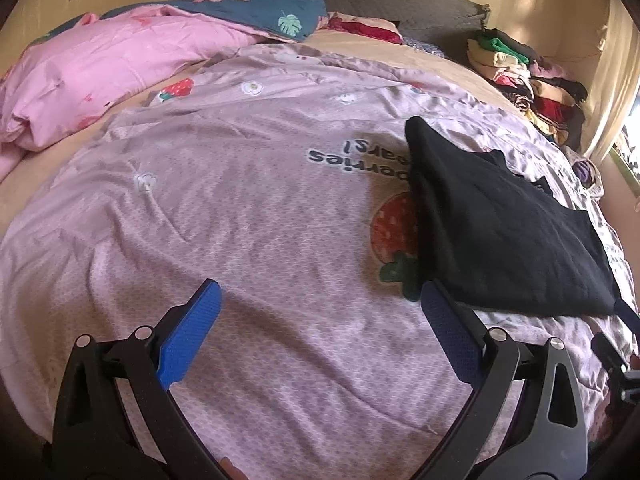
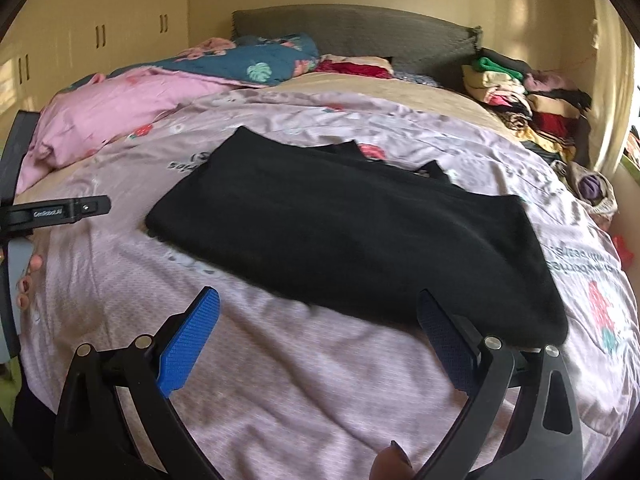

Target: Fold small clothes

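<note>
While both tools are held low over the bed (image 2: pixel 320 400), nothing is gripped: the left tool (image 1: pixel 320 320) is seen with its blue pads spread wide apart over bare quilt, and the right tool (image 2: pixel 318 320) is likewise spread open, its right-hand pad just at the near edge of the black garment (image 2: pixel 352 240). The garment is laid flat on the lilac strawberry-print quilt (image 1: pixel 240 208), towards the right half of the bed, apparently so that a smooth, soft surface is available for folding. It appears already folded at least once, since a thick doubled edge is shown along its left side in the left wrist view (image 1: pixel 500 220). Its long axis is judged to run from the near right of the bed away towards the far left, with small points of cloth, perhaps straps or a neckline, turned towards the headboard (image 2: pixel 352 28). A stack of folded clothes (image 2: pixel 520 92) is kept by the far right wall, probably as the place for finished pieces. The open tools beside the near edge suggest that a fresh grip is being prepared.
</note>
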